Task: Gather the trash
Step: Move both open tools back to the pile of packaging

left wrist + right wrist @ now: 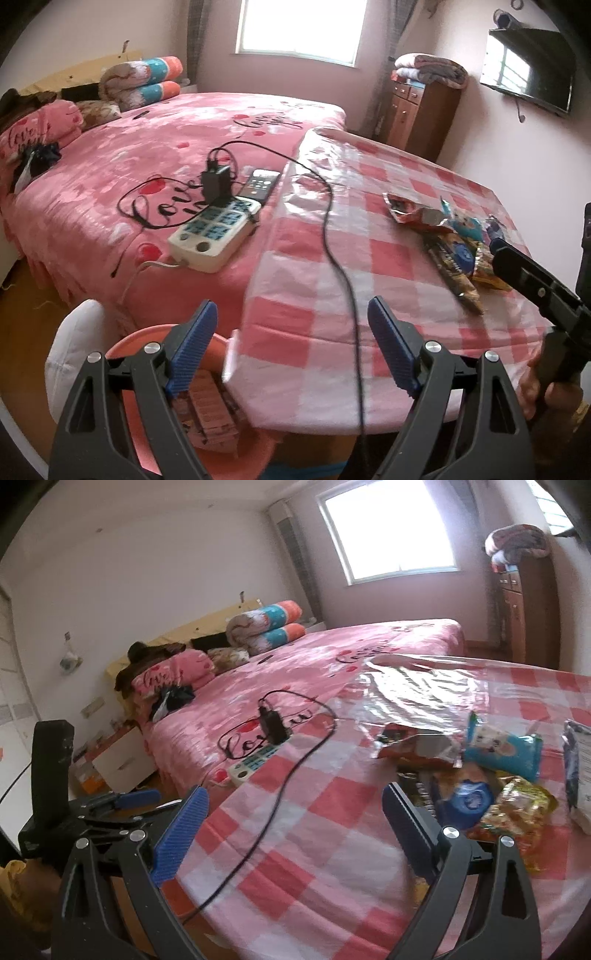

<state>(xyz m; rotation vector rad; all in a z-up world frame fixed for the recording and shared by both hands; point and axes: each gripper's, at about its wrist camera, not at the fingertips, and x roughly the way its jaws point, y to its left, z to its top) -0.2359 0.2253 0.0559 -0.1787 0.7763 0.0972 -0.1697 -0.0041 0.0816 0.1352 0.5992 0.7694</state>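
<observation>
I hold both the left gripper [291, 332] and the right gripper [295, 823] released and empty. The crumpled foil snack wrappers [491, 775] lie on the pink checked plastic tablecloth [314, 812], just beyond my right gripper; I judge the next move is closing on one.

Checkered table [314, 834]: snack wrappers [480, 775], black cable [295, 768]. Bed [110, 177]: power strip [214, 236].

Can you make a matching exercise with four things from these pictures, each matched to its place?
Things:
1. power strip
2. snack wrappers
3. folded quilt
4. orange bin

Places:
A. on the checked cloth
B. below the left claw, beside the cloth's edge
C. on the pink bedspread, beside a phone
D. at the head of the bed

Pairs: 1-C, 2-A, 3-D, 4-B
</observation>
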